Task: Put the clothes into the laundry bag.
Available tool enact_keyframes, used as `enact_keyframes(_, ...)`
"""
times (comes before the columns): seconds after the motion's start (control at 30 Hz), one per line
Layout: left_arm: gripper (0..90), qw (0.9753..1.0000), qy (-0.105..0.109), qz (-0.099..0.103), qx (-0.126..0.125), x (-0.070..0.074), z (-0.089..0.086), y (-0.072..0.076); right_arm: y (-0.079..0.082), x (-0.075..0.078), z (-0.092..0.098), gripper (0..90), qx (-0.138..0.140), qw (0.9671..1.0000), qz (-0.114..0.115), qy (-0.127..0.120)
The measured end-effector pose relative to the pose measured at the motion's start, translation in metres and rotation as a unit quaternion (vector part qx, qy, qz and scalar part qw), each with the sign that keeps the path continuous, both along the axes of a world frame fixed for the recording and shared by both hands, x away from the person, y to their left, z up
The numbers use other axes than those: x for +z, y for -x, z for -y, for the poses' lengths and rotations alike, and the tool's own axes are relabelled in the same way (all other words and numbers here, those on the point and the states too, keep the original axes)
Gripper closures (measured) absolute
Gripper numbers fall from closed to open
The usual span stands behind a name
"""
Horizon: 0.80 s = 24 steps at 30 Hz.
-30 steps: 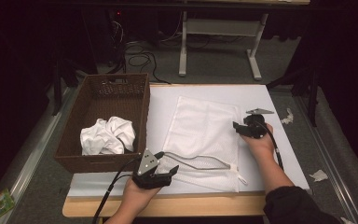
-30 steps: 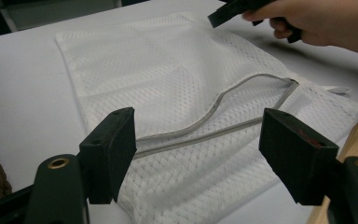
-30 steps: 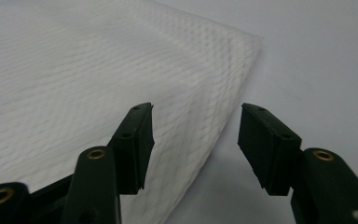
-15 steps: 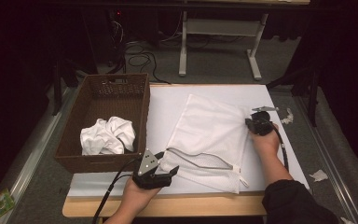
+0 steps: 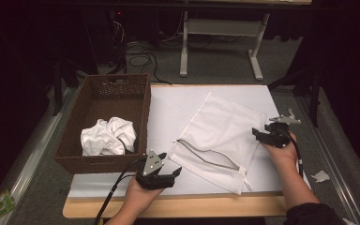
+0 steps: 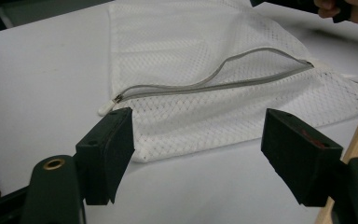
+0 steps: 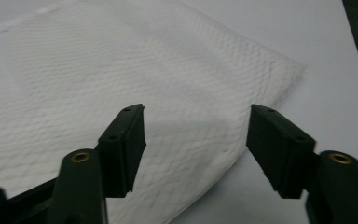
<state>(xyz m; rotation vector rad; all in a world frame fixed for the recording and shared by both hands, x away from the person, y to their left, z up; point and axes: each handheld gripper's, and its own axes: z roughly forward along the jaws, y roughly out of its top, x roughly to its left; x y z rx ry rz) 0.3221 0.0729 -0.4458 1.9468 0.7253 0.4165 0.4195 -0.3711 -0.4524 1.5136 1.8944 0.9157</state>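
Observation:
A white mesh laundry bag (image 5: 222,133) lies flat on the white table top, its grey zipper (image 5: 206,157) partly open along the near side. My left gripper (image 5: 171,164) sits open at the bag's near left corner. In the left gripper view the jaws (image 6: 198,140) stand wide apart just short of the bag (image 6: 205,51), with the zipper (image 6: 214,79) beyond them. My right gripper (image 5: 261,133) is open at the bag's right edge. In the right gripper view its jaws (image 7: 196,135) hover over the mesh bag (image 7: 121,70) near a corner, holding nothing.
A brown wicker basket (image 5: 138,101) stands at the left of the table, with a crumpled white cloth (image 5: 108,136) inside. The table's wooden front edge (image 5: 192,206) runs below both hands. Cables and a stand's legs lie on the floor behind.
My right gripper has moved to the right and a little nearer, and the bag's right side now lies spread out flatter. The left gripper has stayed in place.

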Motion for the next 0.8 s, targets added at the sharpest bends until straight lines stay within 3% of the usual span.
enact_keyframes(0.03, 25.5, 1.0000, 0.000, 0.000, 0.000, 0.000, 0.000, 0.000, 0.000, 0.000, 0.000, 35.5, 0.000, 1.0000, 0.000, 0.000)
enact_keyframes(0.07, 25.5, 1.0000, 0.000, 0.000, 0.001, 0.000, 0.000, 0.000, 0.016, 0.003, -0.008, 27.2, 0.007, 0.9996, 0.024, -0.011)
enact_keyframes(0.1, 25.5, 1.0000, 0.000, 0.000, 0.000, 0.000, 0.000, 0.000, 0.016, 0.003, -0.008, 27.2, 0.007, 0.9996, 0.024, -0.011)
enact_keyframes(0.2, 25.2, 1.0000, 0.002, 0.001, 0.003, 0.001, -0.001, 0.001, 0.049, 0.005, -0.024, 14.6, 0.037, 0.9970, 0.045, -0.051)
enact_keyframes(0.23, 24.8, 1.0000, 0.002, 0.001, 0.003, 0.001, -0.001, 0.001, 0.049, 0.005, -0.024, 14.6, 0.037, 0.9970, 0.045, -0.051)
enact_keyframes(0.27, 24.6, 1.0000, 0.007, -0.002, 0.001, 0.002, -0.001, 0.002, 0.063, 0.007, -0.033, 12.4, 0.053, 0.9962, 0.048, -0.050)
enact_keyframes(0.3, 24.4, 1.0000, 0.007, -0.002, 0.001, 0.002, -0.001, 0.002, 0.063, 0.007, -0.033, 12.4, 0.053, 0.9962, 0.048, -0.050)
enact_keyframes(0.33, 23.9, 1.0000, 0.007, -0.001, 0.002, 0.002, 0.000, 0.003, 0.075, 0.014, -0.042, 10.4, 0.068, 0.9949, 0.060, -0.044)
enact_keyframes(0.37, 23.6, 1.0000, 0.007, -0.001, 0.002, 0.002, 0.000, 0.003, 0.075, 0.014, -0.042, 10.4, 0.068, 0.9949, 0.060, -0.044)
enact_keyframes(0.4, 23.5, 1.0000, 0.008, 0.001, -0.004, 0.002, 0.001, 0.004, 0.089, 0.022, -0.050, 10.3, 0.073, 0.9935, 0.074, -0.047)
enact_keyframes(0.53, 22.4, 0.9999, 0.009, -0.005, -0.012, 0.000, 0.003, 0.003, 0.112, 0.025, -0.056, 10.1, 0.075, 0.9930, 0.080, -0.044)
enact_keyframes(0.63, 21.7, 0.9999, 0.007, -0.009, -0.013, -0.003, 0.004, 0.002, 0.114, 0.021, -0.056, 8.8, 0.081, 0.9932, 0.072, -0.044)
enact_keyframes(0.67, 21.5, 0.9996, 0.016, -0.023, -0.011, -0.004, 0.005, 0.000, 0.113, 0.019, -0.057, 4.7, 0.073, 0.9941, 0.071, -0.039)
enact_keyframes(0.7, 21.2, 0.9996, 0.016, -0.023, -0.011, -0.004, 0.005, 0.000, 0.113, 0.019, -0.057, 4.7, 0.073, 0.9941, 0.071, -0.039)
enact_keyframes(0.73, 21.3, 0.9993, 0.021, -0.027, -0.014, -0.004, 0.006, 0.000, 0.112, 0.021, -0.056, 4.4, 0.070, 0.9931, 0.084, -0.041)
enact_keyframes(0.8, 21.3, 0.9996, 0.018, -0.016, -0.012, -0.002, 0.007, 0.002, 0.112, 0.021, -0.055, 4.0, 0.076, 0.9921, 0.087, -0.048)
